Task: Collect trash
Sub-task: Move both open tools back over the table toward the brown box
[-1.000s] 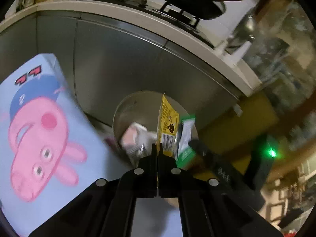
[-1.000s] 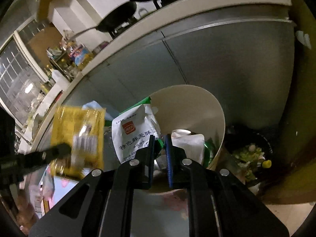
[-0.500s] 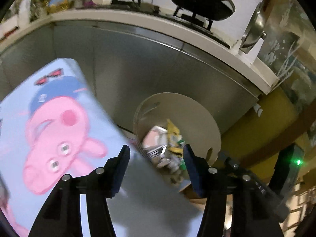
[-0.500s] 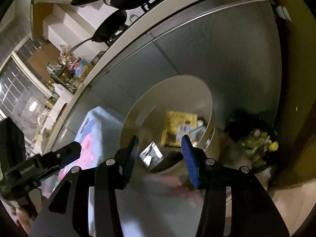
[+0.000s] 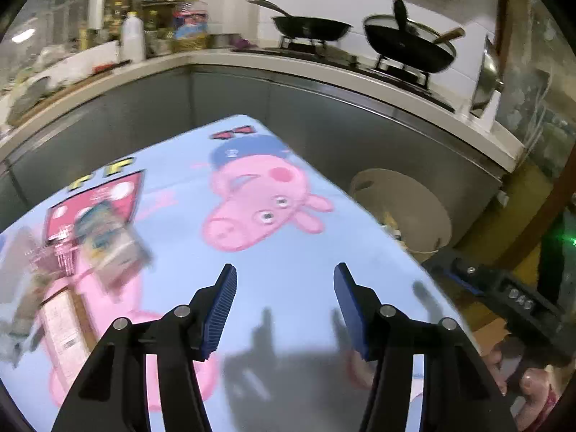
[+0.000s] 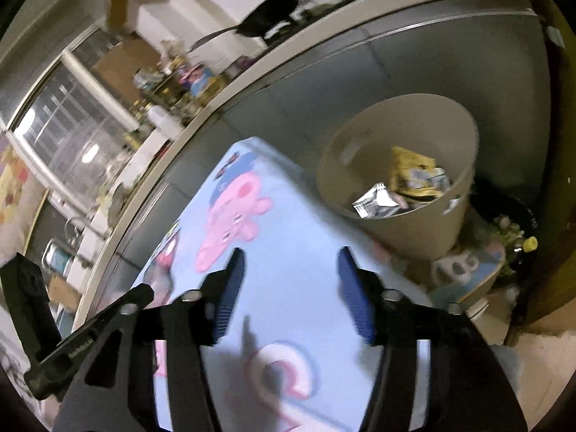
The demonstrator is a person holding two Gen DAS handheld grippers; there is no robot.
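Both your left gripper (image 5: 284,307) and right gripper (image 6: 289,293) hover empty, jaws apart, over the bench (image 5: 324,252). Swing left toward the blurred wrappers (image 5: 108,244), pinch one edge firmly, then carry it to the bin (image 6: 397,183).

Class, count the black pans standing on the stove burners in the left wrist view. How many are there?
2. An uncovered frying pan sits on the left burner, and a lidded pan with a wooden handle sits on the right burner. None seems hidden.
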